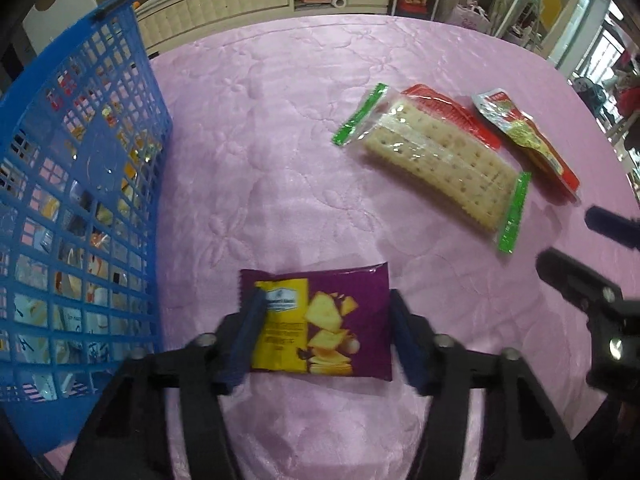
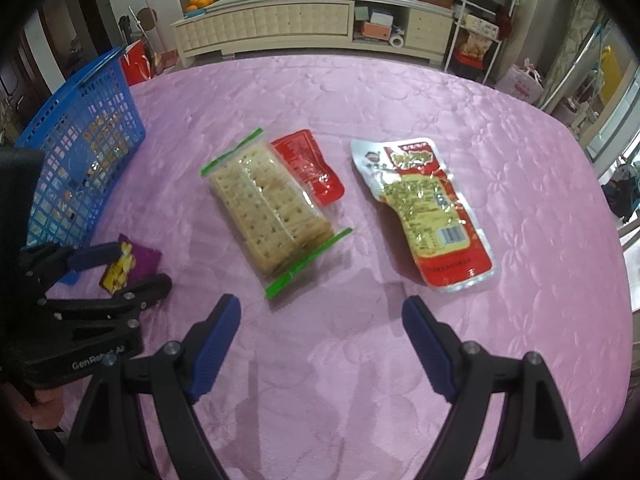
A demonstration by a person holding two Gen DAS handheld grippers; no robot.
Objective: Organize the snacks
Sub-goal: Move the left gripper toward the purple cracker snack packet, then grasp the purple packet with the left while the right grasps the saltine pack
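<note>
A purple and yellow snack packet (image 1: 320, 320) lies on the pink tablecloth between the fingers of my left gripper (image 1: 326, 300), whose jaws stand on either side of it, touching or nearly touching its edges. The packet (image 2: 130, 266) and left gripper (image 2: 132, 268) also show at the left of the right wrist view. My right gripper (image 2: 322, 308) is open and empty above the cloth, just in front of a clear cracker pack with green ends (image 2: 272, 208). A small red sachet (image 2: 310, 168) lies against the crackers. A red and yellow pouch (image 2: 428, 212) lies to the right.
A blue mesh basket (image 1: 80, 200) holding several snacks stands on the left of the table (image 1: 280, 120); it also shows in the right wrist view (image 2: 80, 148). A low cream cabinet (image 2: 304, 28) and shelves stand beyond the far table edge.
</note>
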